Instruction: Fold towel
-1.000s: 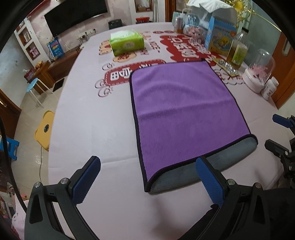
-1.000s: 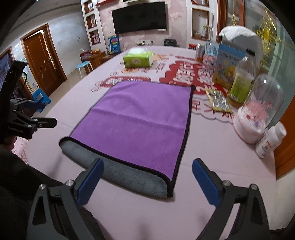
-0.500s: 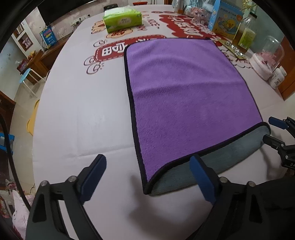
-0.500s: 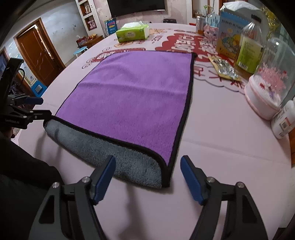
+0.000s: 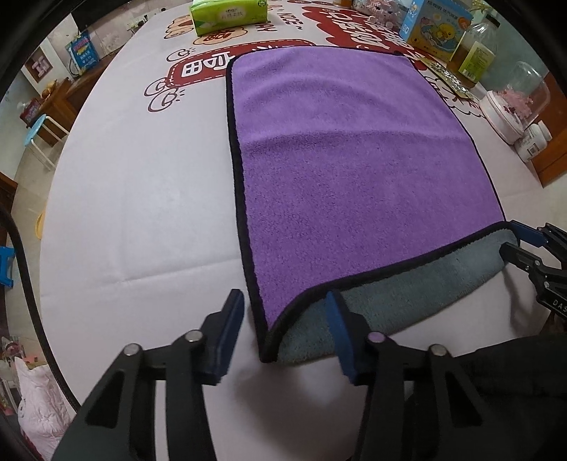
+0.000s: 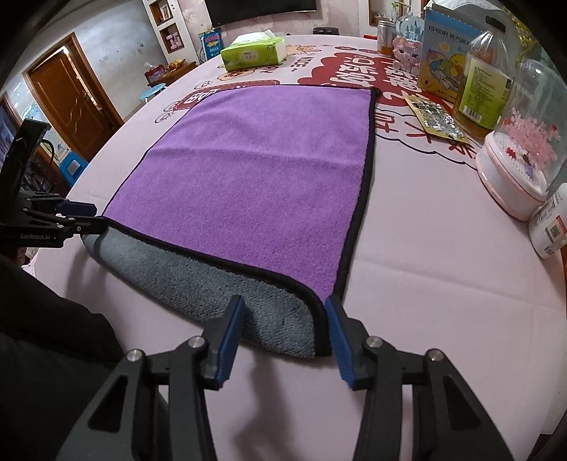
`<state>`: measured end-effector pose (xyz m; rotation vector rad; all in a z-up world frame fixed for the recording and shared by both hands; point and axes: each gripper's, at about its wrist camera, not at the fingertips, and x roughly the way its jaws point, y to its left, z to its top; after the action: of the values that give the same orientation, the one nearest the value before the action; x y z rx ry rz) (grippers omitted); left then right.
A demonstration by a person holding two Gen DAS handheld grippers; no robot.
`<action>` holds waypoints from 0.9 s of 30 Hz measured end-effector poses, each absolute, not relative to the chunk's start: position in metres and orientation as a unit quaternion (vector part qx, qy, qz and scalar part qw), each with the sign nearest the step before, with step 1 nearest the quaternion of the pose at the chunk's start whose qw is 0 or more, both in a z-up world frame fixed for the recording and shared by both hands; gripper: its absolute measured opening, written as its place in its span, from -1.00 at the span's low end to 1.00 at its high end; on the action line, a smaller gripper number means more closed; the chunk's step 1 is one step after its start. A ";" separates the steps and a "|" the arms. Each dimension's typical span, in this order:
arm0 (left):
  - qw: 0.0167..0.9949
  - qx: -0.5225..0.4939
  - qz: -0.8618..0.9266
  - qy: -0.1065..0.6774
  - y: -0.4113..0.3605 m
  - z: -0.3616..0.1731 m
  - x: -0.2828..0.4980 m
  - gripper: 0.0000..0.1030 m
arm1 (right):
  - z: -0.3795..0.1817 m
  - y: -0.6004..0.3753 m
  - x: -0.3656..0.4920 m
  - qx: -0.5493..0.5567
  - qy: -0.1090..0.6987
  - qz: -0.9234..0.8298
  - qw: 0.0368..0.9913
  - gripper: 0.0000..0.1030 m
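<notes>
A purple towel (image 5: 354, 170) with a black hem lies flat on the table, folded once, its grey underside (image 5: 407, 287) showing along the near edge. It also shows in the right wrist view (image 6: 255, 177). My left gripper (image 5: 285, 312) is open, its jaws straddling the towel's near left corner. My right gripper (image 6: 285, 319) is open, its jaws straddling the near right corner. Each gripper shows at the other view's edge: the right gripper (image 5: 521, 244) and the left gripper (image 6: 85, 220).
A green tissue pack (image 5: 230, 14) lies at the far side. A blue box (image 6: 446, 60), a bottle (image 6: 485, 81), a pink domed jar (image 6: 521, 156), a white pill bottle (image 6: 553, 227) and a foil packet (image 6: 436, 118) stand to the right. The table edge (image 5: 46, 212) curves at left.
Both grippers have moved forward and down to the towel's near corners, and their jaws have narrowed around them. The towel has not moved.
</notes>
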<state>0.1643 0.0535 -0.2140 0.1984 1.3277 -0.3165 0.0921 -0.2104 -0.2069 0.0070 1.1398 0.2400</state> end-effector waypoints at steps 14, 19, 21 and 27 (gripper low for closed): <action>0.770 0.091 -0.158 0.612 0.050 -0.213 0.161 -0.83 | -0.203 -0.215 0.092 0.008 0.535 0.107 0.838 -0.77; 0.767 0.099 -0.160 0.613 0.049 -0.213 0.161 -0.88 | -0.205 -0.218 0.094 0.011 0.537 0.108 0.837 -0.90; 0.768 0.101 -0.159 0.612 0.048 -0.213 0.161 -0.89 | -0.205 -0.218 0.094 0.009 0.536 0.109 0.837 -0.90; 0.768 0.093 -0.159 0.614 0.049 -0.209 0.161 -0.89 | -0.205 -0.218 0.096 0.004 0.533 0.110 0.839 -0.90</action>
<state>0.1612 0.0486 -0.2092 0.2025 1.3322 -0.3447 0.0956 -0.2182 -0.2047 0.0091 1.1271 0.2335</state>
